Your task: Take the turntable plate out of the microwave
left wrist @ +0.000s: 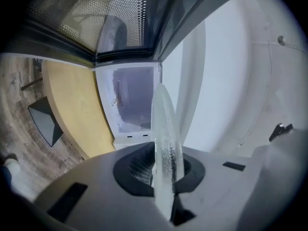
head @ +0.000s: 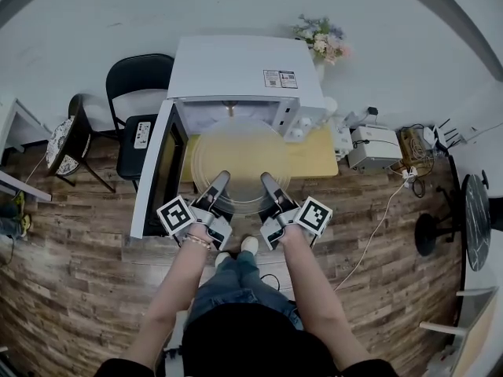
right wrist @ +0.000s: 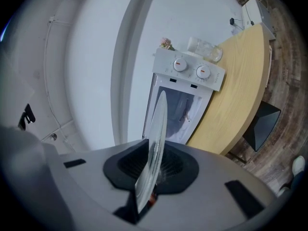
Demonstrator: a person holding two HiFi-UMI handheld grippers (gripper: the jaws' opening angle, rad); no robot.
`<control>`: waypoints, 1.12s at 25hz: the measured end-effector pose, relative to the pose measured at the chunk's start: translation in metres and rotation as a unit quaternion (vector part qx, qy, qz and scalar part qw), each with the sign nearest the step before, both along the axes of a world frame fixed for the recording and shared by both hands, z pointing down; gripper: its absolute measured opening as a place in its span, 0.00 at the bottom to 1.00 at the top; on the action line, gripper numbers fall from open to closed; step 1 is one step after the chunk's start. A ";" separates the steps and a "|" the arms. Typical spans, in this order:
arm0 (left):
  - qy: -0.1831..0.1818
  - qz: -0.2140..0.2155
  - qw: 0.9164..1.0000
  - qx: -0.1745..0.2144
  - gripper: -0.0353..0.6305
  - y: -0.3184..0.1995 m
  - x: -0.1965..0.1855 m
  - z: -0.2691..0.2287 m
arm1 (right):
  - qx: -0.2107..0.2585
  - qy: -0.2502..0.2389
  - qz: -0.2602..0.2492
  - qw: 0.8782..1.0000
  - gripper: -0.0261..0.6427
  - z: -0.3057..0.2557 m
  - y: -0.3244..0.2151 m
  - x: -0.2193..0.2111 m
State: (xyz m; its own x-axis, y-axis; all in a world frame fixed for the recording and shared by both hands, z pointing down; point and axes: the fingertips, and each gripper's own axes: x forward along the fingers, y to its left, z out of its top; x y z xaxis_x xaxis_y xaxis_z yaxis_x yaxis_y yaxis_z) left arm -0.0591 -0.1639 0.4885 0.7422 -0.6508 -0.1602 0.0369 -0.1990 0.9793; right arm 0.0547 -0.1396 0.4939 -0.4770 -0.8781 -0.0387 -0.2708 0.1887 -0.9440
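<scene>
1. Here's a plain indoor room with a white wall (head: 86, 14) and a wood-plank floor (head: 71, 289).
2. A white microwave (head: 236, 65) sits on a small light-wood table (head: 314, 157), with flowers (head: 321, 36) behind it as a homely touch.
3. A black chair (head: 140, 77) stands at the left and a dark round table (head: 475, 218) at the right.
4. A small white device (head: 376, 146) and a loose cable (head: 377, 226) lie about, so it's probably a staged test room or office.

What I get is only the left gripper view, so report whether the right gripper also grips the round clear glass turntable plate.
Observer: Yes, the right gripper is shut on the plate's near rim, beside the left gripper.
Operator: Report whether it has cleared the white microwave.
Observer: Head view shows nearly all of it in front of the microwave's cavity, over the yellow wooden tabletop.
Operator: Name free space.
Observer: Bare tabletop right of the plate.
</scene>
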 end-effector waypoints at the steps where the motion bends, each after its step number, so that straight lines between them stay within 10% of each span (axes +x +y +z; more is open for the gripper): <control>1: -0.001 0.002 1.000 0.007 0.10 0.001 0.000 -0.004 | 0.005 0.001 0.003 1.000 0.13 -0.003 0.002 0.000; 28: -0.017 -0.007 0.982 0.189 0.11 -0.029 0.023 -0.117 | 0.170 0.090 -0.013 0.981 0.16 -0.121 -0.032 0.018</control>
